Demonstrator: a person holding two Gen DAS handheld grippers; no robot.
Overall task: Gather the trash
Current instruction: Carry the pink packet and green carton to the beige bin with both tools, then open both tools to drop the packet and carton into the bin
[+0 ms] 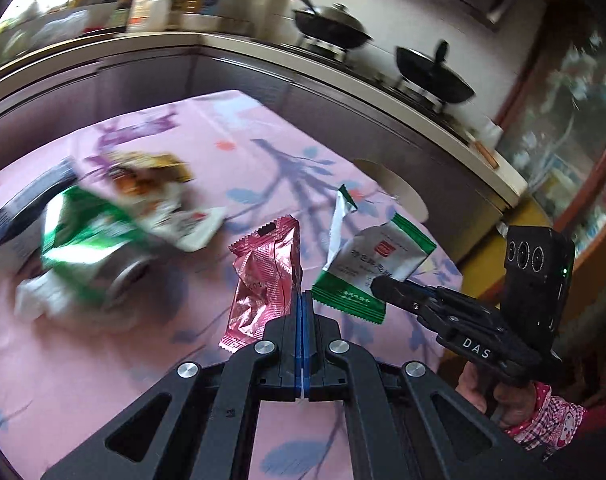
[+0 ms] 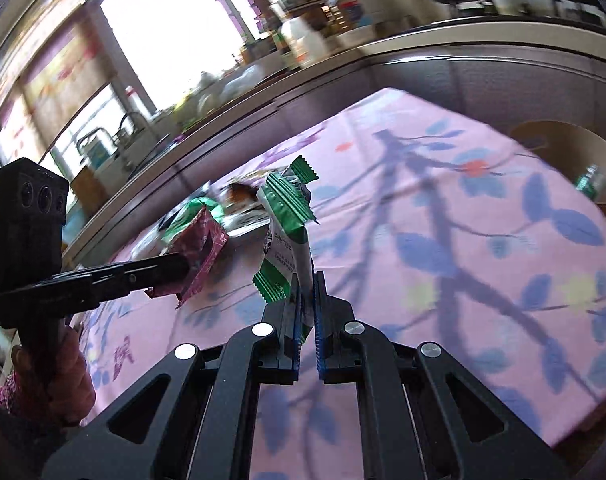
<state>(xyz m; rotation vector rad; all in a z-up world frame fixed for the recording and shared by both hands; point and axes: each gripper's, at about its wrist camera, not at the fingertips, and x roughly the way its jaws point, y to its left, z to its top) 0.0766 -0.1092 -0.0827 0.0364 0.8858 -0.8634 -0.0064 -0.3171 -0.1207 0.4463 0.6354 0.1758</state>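
The left gripper (image 1: 301,300) is being held closed, its fingers (image 1: 291,320) pinching the edge of a pink wrapper (image 1: 265,280), which is being carried clear above the table (image 1: 183,360). The right gripper (image 2: 308,300) is nearly closed, its fingers (image 2: 325,320) clamped on a green-and-white sachet (image 2: 287,236), also being held up off the table. More trash (image 1: 103,232), a blurred heap of green and white packets, is lying on the pink floral cloth at the far left. A round paper container (image 2: 583,148) is standing at the table's far right edge, a green scrap showing inside it. Both views are being smeared by motion.
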